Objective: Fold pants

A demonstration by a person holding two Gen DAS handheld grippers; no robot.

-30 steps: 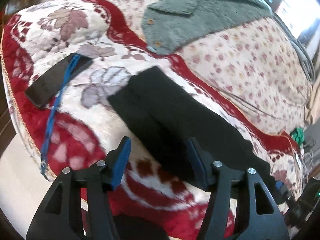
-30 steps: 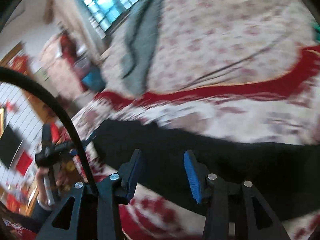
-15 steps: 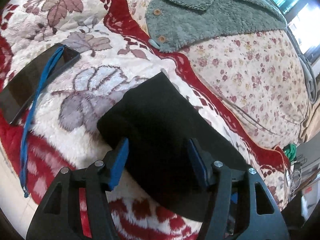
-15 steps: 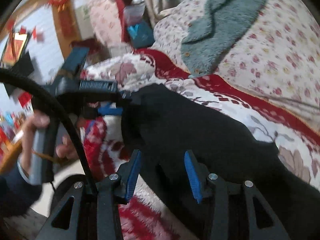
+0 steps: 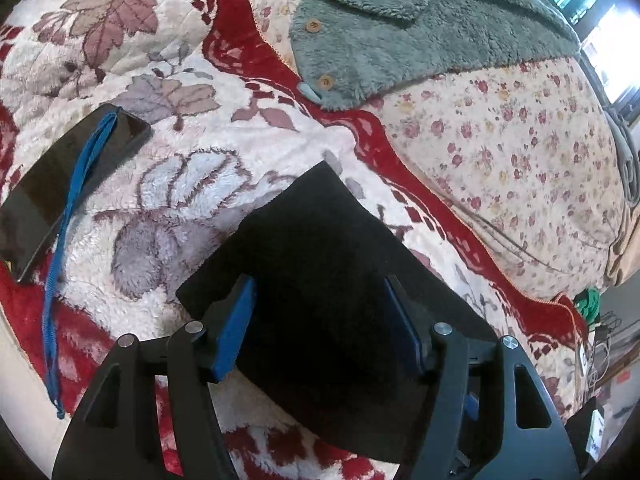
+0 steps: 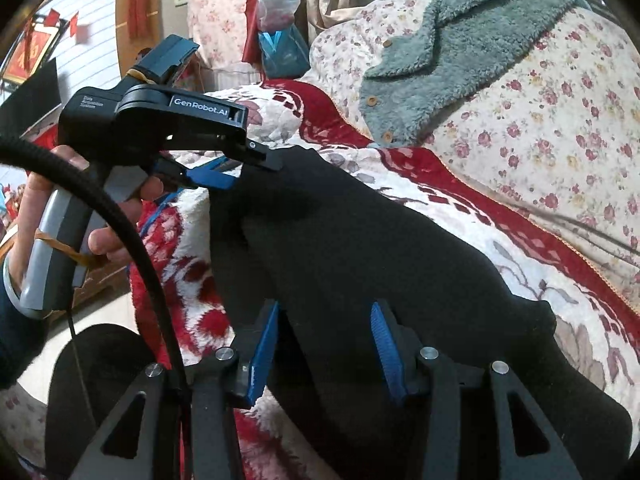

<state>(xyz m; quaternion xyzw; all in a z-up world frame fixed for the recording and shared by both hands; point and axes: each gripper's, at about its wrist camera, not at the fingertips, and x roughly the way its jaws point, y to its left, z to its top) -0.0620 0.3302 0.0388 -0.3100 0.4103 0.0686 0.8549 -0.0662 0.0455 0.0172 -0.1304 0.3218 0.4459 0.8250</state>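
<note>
Clearly the black pants (image 5: 320,280) lie as a long, already narrowed band on the plush red-and-white blanket (image 5: 168,184) near the front edge of the bed, one end toward the bed's left corner, the rest running off to the right.

The left claw (image 5: 320,320) straddles that near end; its jaws are opening, the blue pads (image 5: 234,328) stand apart on either side of the cloth and do not press it. The right claw (image 6: 324,344) sits over the band farther along, jaws opening too, cloth between the pads but not pinched.

To do the step well, I judge each claw should dip to the fabric edge, catch every layer at once, and close firmly before lifting. Both ends then ought to travel together, so the fold lands square and the dark cloth does not twist or drag the blanket.

Counted: one pair of pants, two claws, one hand (image 6: 80,216) visible on the left claw's grip. One grey-green fleece jacket (image 5: 432,28) lies on the flowered quilt (image 5: 520,152) toward the back edge. One dark phone (image 5: 60,184) with one blue lanyard (image 5: 68,220) across it rests by the left edge.
</note>
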